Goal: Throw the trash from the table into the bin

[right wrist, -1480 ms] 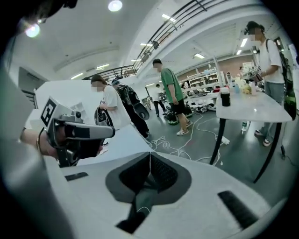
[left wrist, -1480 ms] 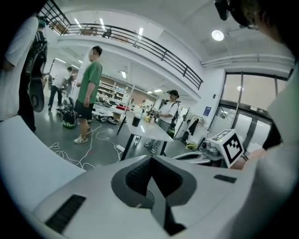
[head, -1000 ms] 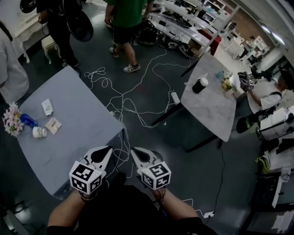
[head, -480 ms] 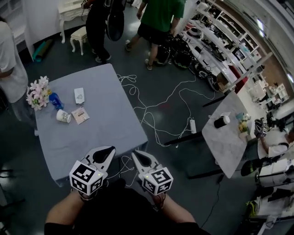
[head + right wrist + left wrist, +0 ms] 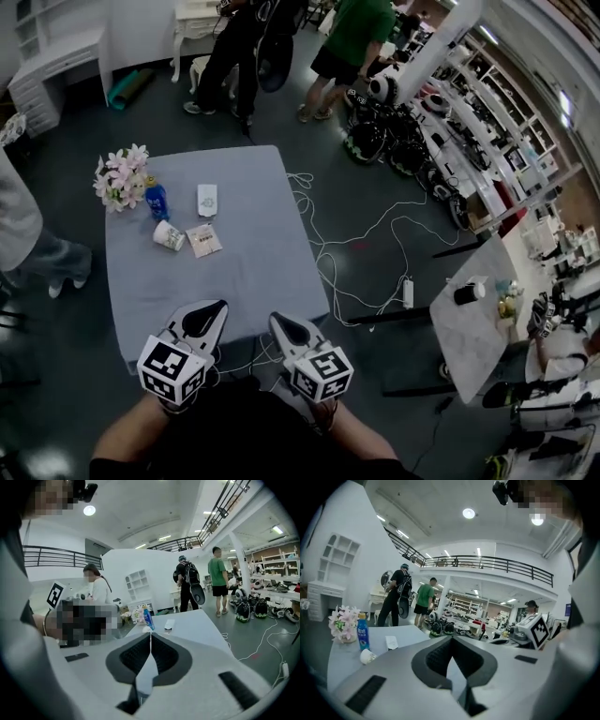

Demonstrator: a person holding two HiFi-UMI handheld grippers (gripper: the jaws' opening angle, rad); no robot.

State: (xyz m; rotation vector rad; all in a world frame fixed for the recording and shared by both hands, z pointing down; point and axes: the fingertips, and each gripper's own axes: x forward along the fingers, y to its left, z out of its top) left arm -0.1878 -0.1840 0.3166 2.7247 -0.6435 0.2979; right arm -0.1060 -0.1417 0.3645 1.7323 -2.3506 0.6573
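Observation:
A grey-blue table (image 5: 234, 272) stands straight ahead of me. Near its far left corner lie a white paper cup (image 5: 169, 235) on its side, a tan wrapper (image 5: 203, 240) and a white packet (image 5: 207, 198). The cup (image 5: 368, 656) and packet (image 5: 392, 642) also show in the left gripper view, and the packet (image 5: 169, 625) in the right gripper view. My left gripper (image 5: 217, 307) and right gripper (image 5: 277, 319) hover side by side over the table's near edge. Both are shut with nothing in them, well short of the trash.
A blue bottle (image 5: 157, 199) and a bunch of flowers (image 5: 120, 176) stand at the table's far left corner. White cables (image 5: 356, 253) trail over the floor to the right. A second table (image 5: 473, 323) stands far right. People stand beyond the table and at its left.
The head view has swung round: the table with the trash has shifted from the left to straight ahead. Both grippers stay shut and side by side.

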